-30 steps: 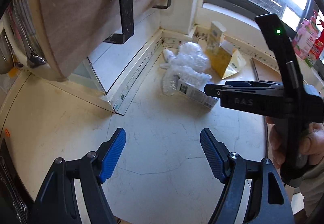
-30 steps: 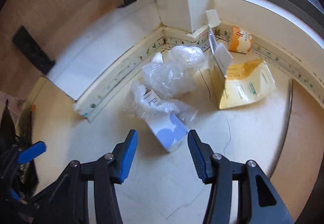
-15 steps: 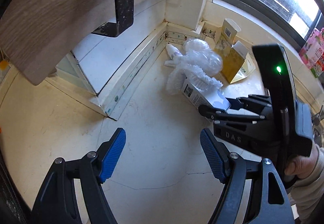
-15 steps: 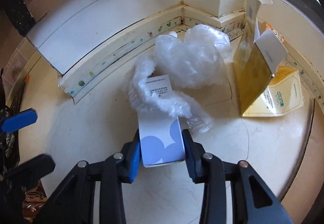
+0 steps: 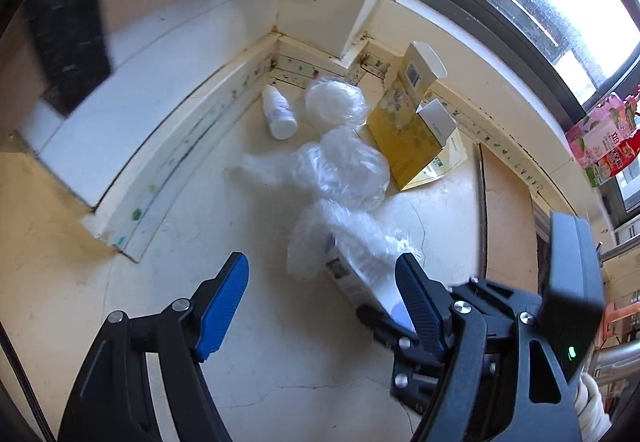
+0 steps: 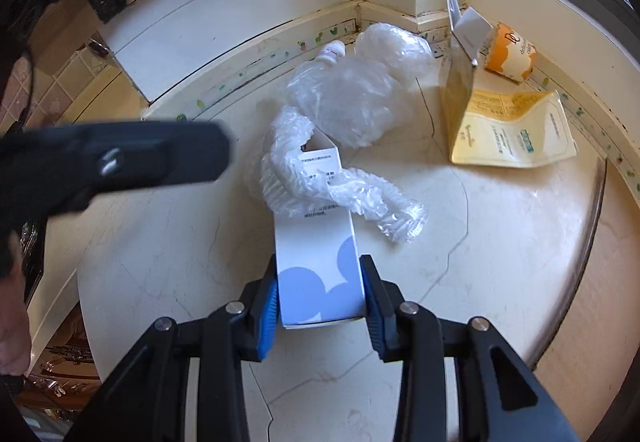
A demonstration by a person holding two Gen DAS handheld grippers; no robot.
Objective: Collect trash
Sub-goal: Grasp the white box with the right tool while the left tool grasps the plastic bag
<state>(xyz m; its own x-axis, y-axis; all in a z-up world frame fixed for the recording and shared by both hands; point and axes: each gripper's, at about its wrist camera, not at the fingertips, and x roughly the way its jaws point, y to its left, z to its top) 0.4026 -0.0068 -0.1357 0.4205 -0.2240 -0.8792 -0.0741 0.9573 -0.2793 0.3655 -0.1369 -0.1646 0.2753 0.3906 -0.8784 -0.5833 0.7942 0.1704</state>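
Right wrist view tells the news: a second ago the right gripper (image 6: 320, 296) hung short of the litter with its jaws apart, and now they have narrowed onto the white-and-blue box (image 6: 318, 262), one blue pad pressed to each side of its near end. That looks like the first piece of trash secured, though the box lies on the counter (image 6: 500, 262) not yet lifted, and a twist of bubble wrap (image 6: 340, 190) draped across it may come along or slide off. Only this view shows the grip itself, and the orange cup (image 6: 508, 56) behind the yellow carton (image 6: 460, 94), with a flat yellow pouch (image 6: 516, 130) beside. Left wrist view has swung closer over the pile; the left gripper (image 5: 320, 294) stands wide and empty above bare counter beside the box. It alone gives the whole small white bottle (image 5: 278, 113) lying by the wall behind the clear plastic bag (image 5: 344, 166).
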